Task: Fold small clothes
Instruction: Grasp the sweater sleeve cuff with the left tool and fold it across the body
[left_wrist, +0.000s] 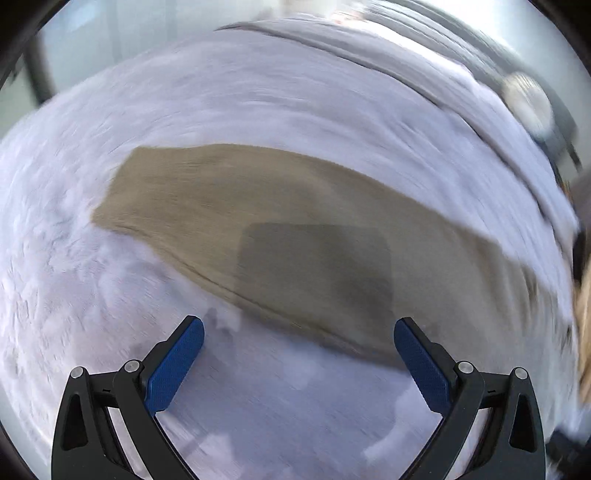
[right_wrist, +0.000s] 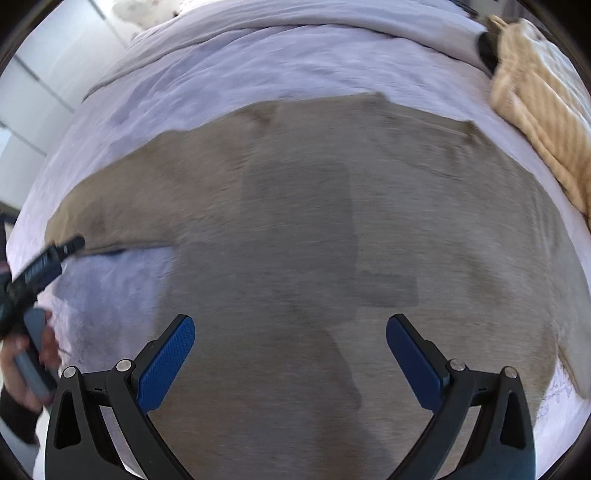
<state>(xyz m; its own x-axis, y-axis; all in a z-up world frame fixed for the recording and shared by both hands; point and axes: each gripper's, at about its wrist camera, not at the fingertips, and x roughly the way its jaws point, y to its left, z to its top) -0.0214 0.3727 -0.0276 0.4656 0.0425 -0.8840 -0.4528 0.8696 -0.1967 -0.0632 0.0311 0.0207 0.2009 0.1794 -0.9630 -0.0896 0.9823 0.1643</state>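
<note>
A tan garment (right_wrist: 295, 229) lies spread flat on a pale lilac bedcover (right_wrist: 229, 62). My right gripper (right_wrist: 290, 332) hovers above its middle, open, with nothing between the blue pads (right_wrist: 166, 362). In the left wrist view one long part of the same tan garment (left_wrist: 258, 206) stretches across the bedcover (left_wrist: 258, 99). My left gripper (left_wrist: 299, 336) is open just short of its near edge and holds nothing. The left gripper (right_wrist: 70, 245) also shows at the left edge of the right wrist view, held by a hand (right_wrist: 22, 354), near the garment's left end. Both views are motion-blurred.
A beige striped cloth (right_wrist: 535, 103) lies bunched at the far right of the bed. White cupboard doors (right_wrist: 40, 62) stand beyond the bed at the left. A grey strip (left_wrist: 369, 40) edges the far side of the bedcover, with a blurred round pale object (left_wrist: 528, 99) past it.
</note>
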